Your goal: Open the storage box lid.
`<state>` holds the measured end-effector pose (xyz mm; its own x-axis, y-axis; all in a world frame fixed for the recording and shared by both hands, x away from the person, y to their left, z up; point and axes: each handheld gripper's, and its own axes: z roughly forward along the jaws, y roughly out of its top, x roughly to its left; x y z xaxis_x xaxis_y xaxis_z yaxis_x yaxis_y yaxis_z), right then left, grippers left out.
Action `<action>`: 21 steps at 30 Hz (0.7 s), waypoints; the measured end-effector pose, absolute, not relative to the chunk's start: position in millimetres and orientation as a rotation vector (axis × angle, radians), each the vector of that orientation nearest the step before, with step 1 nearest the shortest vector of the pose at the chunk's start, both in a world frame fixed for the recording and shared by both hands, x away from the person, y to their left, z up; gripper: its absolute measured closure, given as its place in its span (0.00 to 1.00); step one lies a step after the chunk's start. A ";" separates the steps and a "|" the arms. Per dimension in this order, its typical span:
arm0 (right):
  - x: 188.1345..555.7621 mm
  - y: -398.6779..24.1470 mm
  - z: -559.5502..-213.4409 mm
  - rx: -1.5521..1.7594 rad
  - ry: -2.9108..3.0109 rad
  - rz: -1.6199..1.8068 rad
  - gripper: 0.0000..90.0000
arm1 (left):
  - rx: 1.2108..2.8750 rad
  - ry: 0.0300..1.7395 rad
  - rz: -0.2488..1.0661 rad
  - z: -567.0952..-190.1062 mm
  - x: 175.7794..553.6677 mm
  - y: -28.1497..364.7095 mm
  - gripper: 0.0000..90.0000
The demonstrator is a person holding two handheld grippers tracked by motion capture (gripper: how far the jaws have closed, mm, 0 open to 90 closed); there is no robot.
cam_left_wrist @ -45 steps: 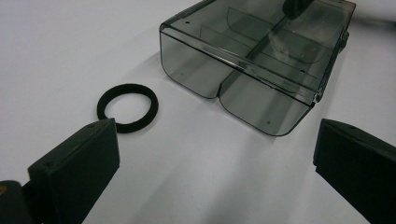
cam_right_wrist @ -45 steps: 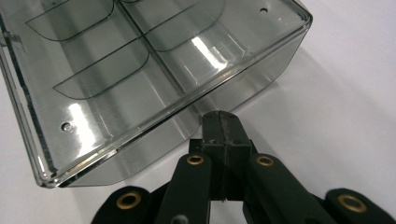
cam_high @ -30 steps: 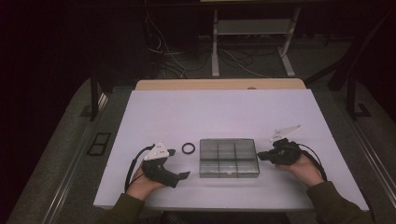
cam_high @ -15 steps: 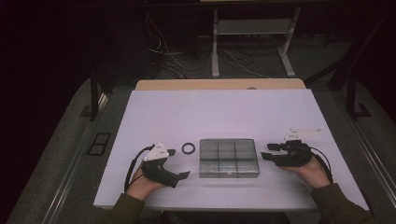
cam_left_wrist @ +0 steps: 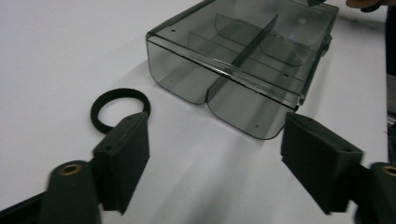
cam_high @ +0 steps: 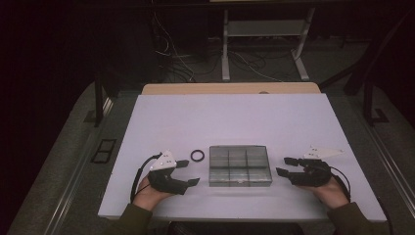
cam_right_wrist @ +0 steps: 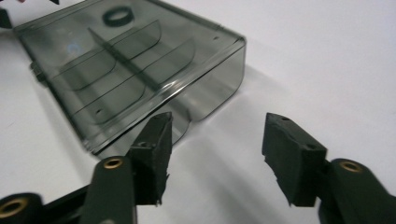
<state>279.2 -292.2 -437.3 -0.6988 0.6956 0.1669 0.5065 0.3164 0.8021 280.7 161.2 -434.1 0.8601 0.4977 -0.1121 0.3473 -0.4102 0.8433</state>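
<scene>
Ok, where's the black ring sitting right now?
In the high view the black ring lies flat on the white table, just left of the clear compartment box and ahead of the left hand-held gripper, touching neither.

Box (cam_high: 240,165) sits mid-table near the front edge, ring (cam_high: 197,155) just off its left side, apart from it. Left gripper (cam_high: 188,172) and right gripper (cam_high: 285,166) flank the box, bare tabletop gap on each side. Table (cam_high: 230,115) behind the box is open.
</scene>
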 end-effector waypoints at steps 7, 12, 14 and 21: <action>266.9 -294.3 -436.6 1.089 2.362 1.373 0.62 | 2.037 0.602 0.170 -434.0 278.3 158.5 0.47; 263.4 -293.8 -438.2 1.072 2.377 1.392 0.71 | 2.047 0.586 0.143 -434.1 277.7 155.8 0.57; 262.3 -293.1 -438.3 1.065 2.384 1.401 0.76 | 2.049 0.581 0.132 -434.3 277.5 155.5 0.62; 261.8 -290.9 -437.7 1.046 2.416 1.436 0.90 | 2.061 0.568 0.089 -435.3 277.1 151.5 0.83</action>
<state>261.8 -290.9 -437.7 -0.7475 0.6276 0.2175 0.4911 0.3016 0.8172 277.1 151.5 -435.3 0.8890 0.4284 -0.1619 0.3583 -0.4306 0.8284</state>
